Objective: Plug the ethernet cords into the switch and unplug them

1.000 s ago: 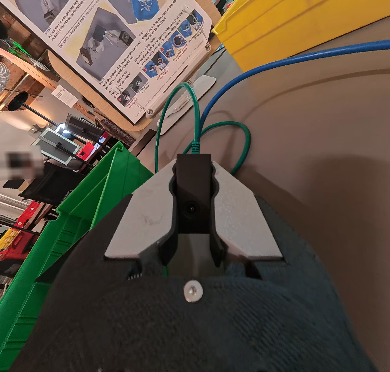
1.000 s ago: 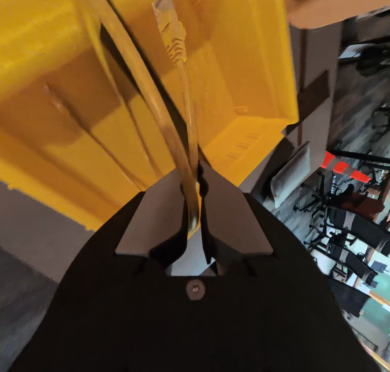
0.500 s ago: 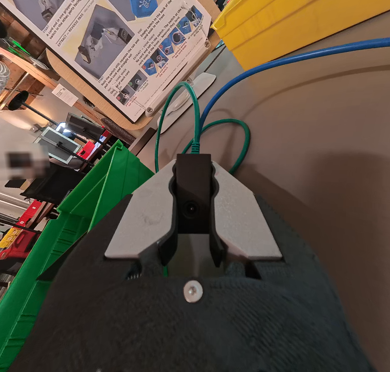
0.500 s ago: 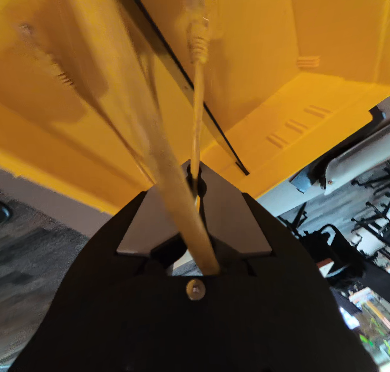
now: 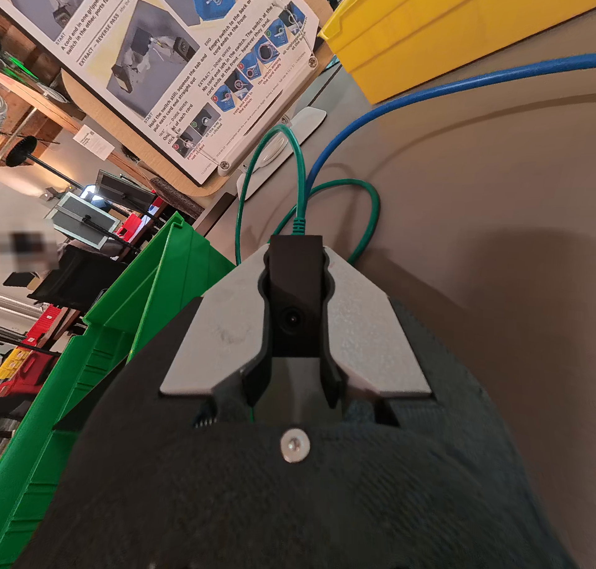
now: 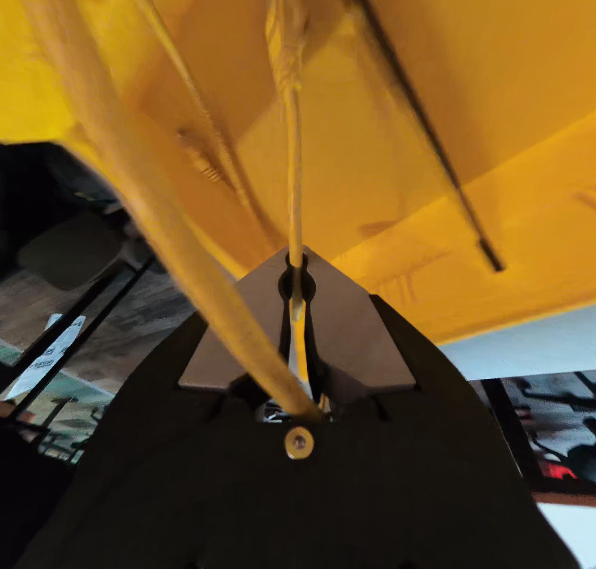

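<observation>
My left gripper [image 5: 296,253] is shut on the black switch [image 5: 296,282], held just above the brown table. A green cord [image 5: 300,179] is plugged into the switch's far face and loops over the table. A blue cord [image 5: 419,97] runs from behind the switch off to the right; its end is hidden. My right gripper [image 6: 297,260] is shut on a yellow cord [image 6: 295,179], whose plug [image 6: 285,47] points up over the inside of the yellow bin [image 6: 483,69]. The rest of the yellow cord [image 6: 180,247] sweeps down to the left, blurred.
A green bin [image 5: 129,311] stands at the left of the switch. A yellow bin [image 5: 451,31] stands at the far right of the table [image 5: 467,231]. An instruction board [image 5: 180,69] on a white stand leans at the back. A thin black cord [image 6: 419,102] lies in the yellow bin. Across from one pair of fingers to the other is roughly 40 cm.
The right gripper has swung with the yellow cord, so the yellow bin now fills more of its view and the plug sits higher. The left gripper and switch have barely moved.
</observation>
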`<action>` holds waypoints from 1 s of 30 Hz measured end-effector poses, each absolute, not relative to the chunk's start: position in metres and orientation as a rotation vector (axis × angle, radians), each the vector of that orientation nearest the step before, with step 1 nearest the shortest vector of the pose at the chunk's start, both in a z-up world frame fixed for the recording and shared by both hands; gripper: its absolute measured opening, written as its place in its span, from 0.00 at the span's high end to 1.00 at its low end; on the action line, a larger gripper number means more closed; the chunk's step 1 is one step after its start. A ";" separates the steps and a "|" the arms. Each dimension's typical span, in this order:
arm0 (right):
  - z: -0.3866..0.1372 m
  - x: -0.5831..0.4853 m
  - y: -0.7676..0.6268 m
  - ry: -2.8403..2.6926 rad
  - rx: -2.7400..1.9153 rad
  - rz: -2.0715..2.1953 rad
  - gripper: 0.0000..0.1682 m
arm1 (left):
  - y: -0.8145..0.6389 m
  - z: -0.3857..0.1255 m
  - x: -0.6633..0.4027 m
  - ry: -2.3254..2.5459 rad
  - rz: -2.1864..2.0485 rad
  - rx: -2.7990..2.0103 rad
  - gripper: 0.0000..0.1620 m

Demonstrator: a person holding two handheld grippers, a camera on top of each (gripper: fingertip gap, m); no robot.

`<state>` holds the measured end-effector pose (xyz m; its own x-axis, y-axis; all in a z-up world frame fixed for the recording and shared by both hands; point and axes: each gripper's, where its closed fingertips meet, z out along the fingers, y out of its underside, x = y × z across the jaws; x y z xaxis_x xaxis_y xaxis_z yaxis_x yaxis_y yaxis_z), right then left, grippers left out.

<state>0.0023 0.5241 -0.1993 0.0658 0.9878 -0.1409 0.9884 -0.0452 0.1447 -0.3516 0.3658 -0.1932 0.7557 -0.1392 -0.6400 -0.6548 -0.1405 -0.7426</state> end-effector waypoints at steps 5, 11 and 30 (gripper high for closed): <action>-0.236 -0.015 0.571 2.062 2.207 0.286 1.00 | 0.366 -0.193 -0.353 0.631 0.502 -1.682 0.84; -0.237 -0.012 0.596 2.246 2.194 0.659 0.99 | 0.368 -0.194 -0.351 0.644 0.493 -1.684 0.84; -0.155 -0.024 0.584 2.499 2.589 0.098 0.52 | 0.366 -0.195 -0.351 0.643 0.499 -1.687 0.84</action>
<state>-0.0237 0.5838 -0.1551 0.0842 0.9350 0.3445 0.9592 0.0176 -0.2821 -0.3508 0.3664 -0.1946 0.7550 -0.1470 -0.6390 -0.6555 -0.1447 -0.7412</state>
